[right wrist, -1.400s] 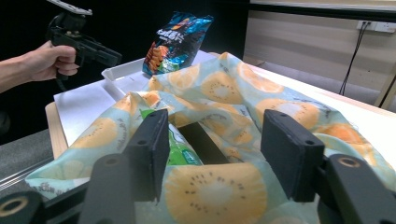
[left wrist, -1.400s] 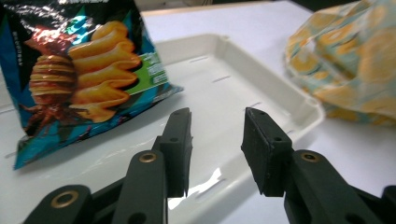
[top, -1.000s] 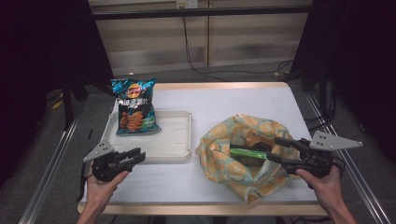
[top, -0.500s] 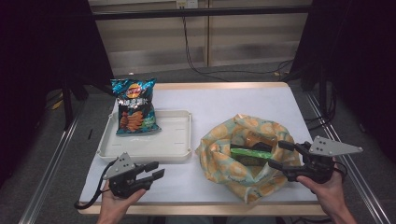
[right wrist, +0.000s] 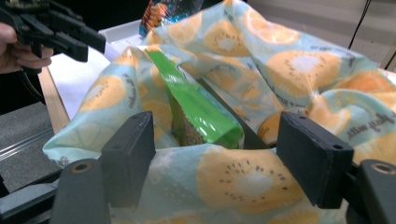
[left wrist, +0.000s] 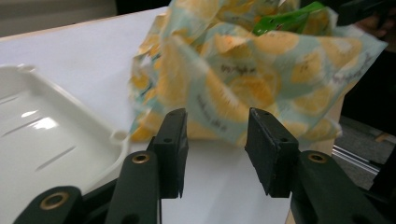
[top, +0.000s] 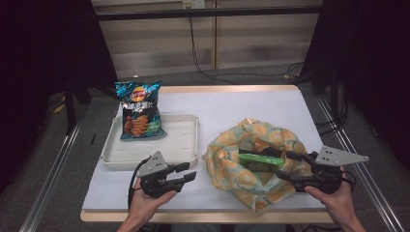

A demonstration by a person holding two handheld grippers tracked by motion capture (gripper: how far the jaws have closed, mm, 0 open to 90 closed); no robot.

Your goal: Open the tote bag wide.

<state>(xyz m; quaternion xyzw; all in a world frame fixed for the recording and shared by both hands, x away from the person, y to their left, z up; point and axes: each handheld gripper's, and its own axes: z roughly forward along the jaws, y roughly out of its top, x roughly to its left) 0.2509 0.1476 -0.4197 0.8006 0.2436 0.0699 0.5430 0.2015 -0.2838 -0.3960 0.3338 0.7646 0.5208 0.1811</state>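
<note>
High view looks down on a white counter (top: pixel 241 108) with a fruit-print fabric bag (top: pixel 232 169) lying open at its near right — every place below is told from that bag. Inside the bag's mouth lies a green snack packet (top: pixel 261 161), tilted, with a darker item just behind it that I cannot make out. The right claw (top: pixel 286 166) sits at the bag's right edge, pointing into the opening; its jaws stand apart, and in the right gripper view the bag's rim (right wrist: pixel 243 182) runs between them while the green packet (right wrist: pixel 201 112) lies just beyond, touched by neither pad. The left claw (top: pixel 186 173) hovers just left of the bag, held in a hand (top: pixel 145 205) at the counter's near edge. Its jaws have just been opening and stand apart with nothing between them — the left gripper view shows the bag's cloth (left wrist: pixel 233 70) close ahead of the pads (left wrist: pixel 173 140) but not in them. Farther left of the bag lies a white tray (top: pixel 183 145), and a blue crisp bag (top: pixel 139 110) leans over the tray's far left rim.
</note>
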